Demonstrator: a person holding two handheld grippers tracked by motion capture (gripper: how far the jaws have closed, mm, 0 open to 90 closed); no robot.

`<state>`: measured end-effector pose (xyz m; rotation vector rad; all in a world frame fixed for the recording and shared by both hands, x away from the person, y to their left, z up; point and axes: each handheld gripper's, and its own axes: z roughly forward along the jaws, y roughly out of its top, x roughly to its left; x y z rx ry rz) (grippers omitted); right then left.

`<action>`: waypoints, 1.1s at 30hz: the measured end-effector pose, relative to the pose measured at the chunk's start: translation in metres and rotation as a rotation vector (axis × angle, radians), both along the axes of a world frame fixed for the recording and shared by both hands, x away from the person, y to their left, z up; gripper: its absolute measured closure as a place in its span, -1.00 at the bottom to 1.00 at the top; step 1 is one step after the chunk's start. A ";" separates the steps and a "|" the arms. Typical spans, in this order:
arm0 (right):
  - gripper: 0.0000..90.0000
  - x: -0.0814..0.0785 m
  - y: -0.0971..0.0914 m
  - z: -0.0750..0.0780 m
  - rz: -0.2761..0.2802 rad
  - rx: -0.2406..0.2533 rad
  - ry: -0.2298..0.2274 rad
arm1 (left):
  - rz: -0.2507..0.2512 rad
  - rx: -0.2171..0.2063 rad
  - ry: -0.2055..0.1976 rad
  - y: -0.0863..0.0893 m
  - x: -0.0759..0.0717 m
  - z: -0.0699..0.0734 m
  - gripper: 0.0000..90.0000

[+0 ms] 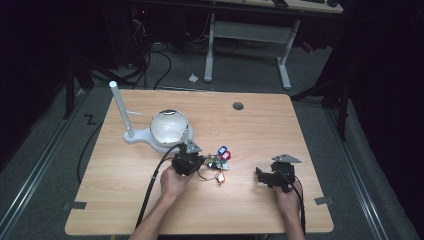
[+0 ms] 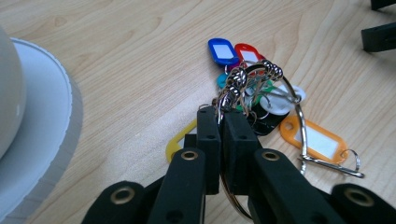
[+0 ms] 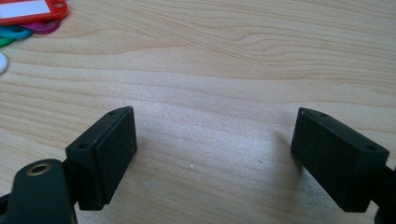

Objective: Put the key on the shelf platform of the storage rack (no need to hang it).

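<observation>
We pinch the key ring (image 2: 261, 98) in the left claw (image 2: 223, 122), table (image 1: 150, 200) centre, 3 o'clock of the lamp (image 1: 167, 129), ready for lifting; right claw (image 3: 215, 154) waits spread

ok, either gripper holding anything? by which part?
Left gripper is shut on the key tag bunch, pinching the big metal ring. Right gripper is open over bare table, holding nothing.

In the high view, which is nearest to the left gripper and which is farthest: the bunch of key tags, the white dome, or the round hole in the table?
1. Bunch of key tags: at the jaws of the left gripper, to its right.
2. White dome: just behind it, slightly left.
3. Round hole: far back, to the right.
</observation>
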<state>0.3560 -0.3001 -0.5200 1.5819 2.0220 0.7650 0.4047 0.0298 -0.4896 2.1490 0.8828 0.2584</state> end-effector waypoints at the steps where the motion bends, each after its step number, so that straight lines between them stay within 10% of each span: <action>1: -0.68 0.000 0.000 0.000 -0.001 0.000 0.000 | -0.001 -0.003 -0.001 0.001 0.000 0.001 0.92; 33: -0.68 0.000 0.000 0.000 0.001 -0.001 -0.001 | 0.000 -0.064 -0.071 0.032 -0.013 0.055 0.94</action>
